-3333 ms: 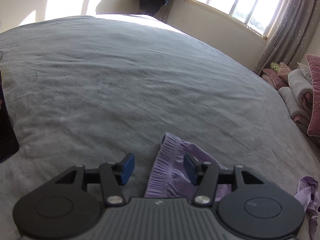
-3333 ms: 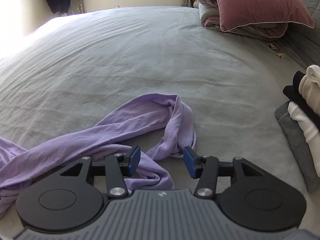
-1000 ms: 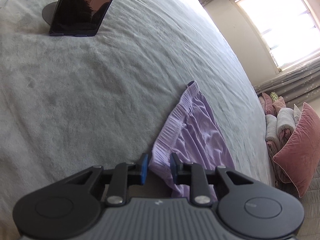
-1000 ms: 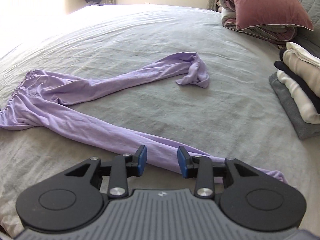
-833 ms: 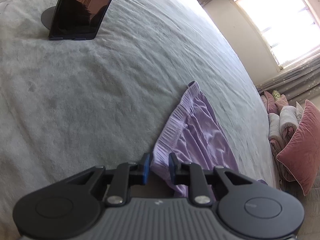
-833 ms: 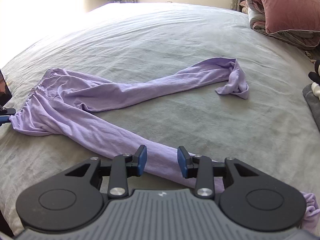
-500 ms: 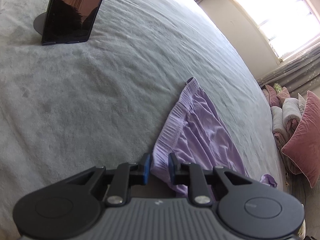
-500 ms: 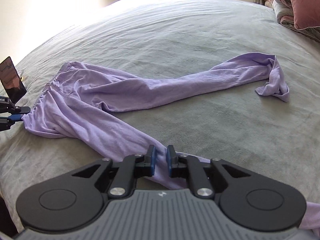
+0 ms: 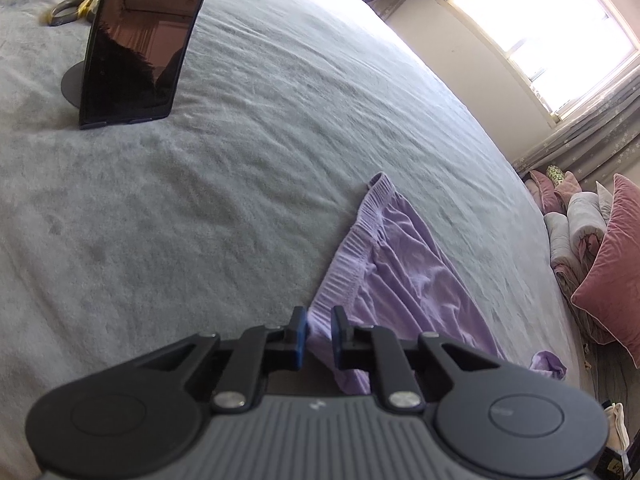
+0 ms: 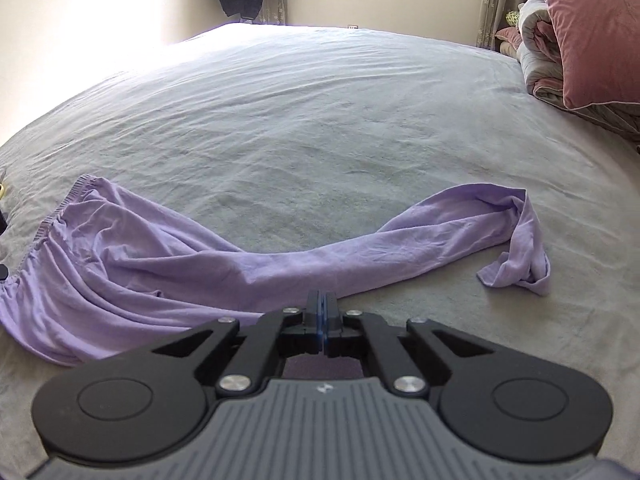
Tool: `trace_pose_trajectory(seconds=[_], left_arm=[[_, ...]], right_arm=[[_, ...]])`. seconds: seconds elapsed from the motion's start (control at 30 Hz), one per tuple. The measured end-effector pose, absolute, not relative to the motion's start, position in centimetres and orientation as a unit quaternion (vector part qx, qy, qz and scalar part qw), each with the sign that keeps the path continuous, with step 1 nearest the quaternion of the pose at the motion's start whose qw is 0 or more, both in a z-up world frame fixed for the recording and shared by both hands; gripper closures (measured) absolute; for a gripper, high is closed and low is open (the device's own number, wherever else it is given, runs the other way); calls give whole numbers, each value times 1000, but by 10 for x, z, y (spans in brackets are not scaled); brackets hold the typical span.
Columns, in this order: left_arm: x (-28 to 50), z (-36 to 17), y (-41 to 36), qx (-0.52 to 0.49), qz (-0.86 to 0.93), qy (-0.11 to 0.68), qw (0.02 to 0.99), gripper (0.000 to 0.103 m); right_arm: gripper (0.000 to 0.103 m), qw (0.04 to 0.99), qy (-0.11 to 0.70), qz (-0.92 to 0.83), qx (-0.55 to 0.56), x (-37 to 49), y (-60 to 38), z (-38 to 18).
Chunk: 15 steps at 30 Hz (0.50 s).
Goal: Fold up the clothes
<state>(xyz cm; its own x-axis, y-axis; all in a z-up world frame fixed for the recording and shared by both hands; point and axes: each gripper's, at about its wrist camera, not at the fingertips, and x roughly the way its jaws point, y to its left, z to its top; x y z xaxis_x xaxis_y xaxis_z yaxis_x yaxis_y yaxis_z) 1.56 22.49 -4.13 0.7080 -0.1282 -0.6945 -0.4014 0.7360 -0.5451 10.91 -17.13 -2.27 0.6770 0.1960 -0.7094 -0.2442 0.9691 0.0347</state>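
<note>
We find the purple trousers (image 10: 280,264) spread lengthwise across the bed (image 10: 320,120). The left tool (image 9: 319,334) is closing on the waistband corner; the right tool (image 10: 321,320), pinched shut on fabric, sits nearer the legs.

Your right claw (image 10: 321,312) has its pads pressed together, but its own body hides whether any of the purple trousers (image 10: 280,268) is caught between them. In the left wrist view, your left claw (image 9: 319,334) is closing on the waistband corner, and the trousers' near leg vanishes under the housing. The dark tablet (image 9: 140,40) is cut by the top edge, and the small yellow thing (image 9: 74,6) behind it is too blurred to name.
</note>
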Motion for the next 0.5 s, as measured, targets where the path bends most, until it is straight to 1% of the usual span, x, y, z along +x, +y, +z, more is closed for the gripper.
trace_pose_trajectory(seconds=[0.23, 0.27, 0.3, 0.37, 0.4, 0.43, 0.5], left_arm=[[18, -42, 225, -355, 81, 378, 852, 90], [19, -42, 225, -355, 81, 378, 851, 90], [19, -43, 224, -355, 80, 379, 851, 90], [19, -44, 224, -356, 77, 383, 849, 90], [20, -45, 224, -358, 77, 384, 847, 90], [20, -46, 224, -361, 77, 385, 846, 90], [19, -46, 223, -364, 77, 385, 845, 90]], right_arm=[[102, 912, 394, 107, -50, 117, -161, -37], [100, 913, 391, 105, -50, 114, -162, -34], [89, 915, 387, 108, -48, 111, -163, -29], [87, 916, 379, 117, -49, 100, -165, -19], [83, 917, 375, 122, -52, 94, -165, -14], [74, 918, 371, 131, -55, 86, -164, -10], [65, 916, 366, 154, -64, 71, -158, -5]])
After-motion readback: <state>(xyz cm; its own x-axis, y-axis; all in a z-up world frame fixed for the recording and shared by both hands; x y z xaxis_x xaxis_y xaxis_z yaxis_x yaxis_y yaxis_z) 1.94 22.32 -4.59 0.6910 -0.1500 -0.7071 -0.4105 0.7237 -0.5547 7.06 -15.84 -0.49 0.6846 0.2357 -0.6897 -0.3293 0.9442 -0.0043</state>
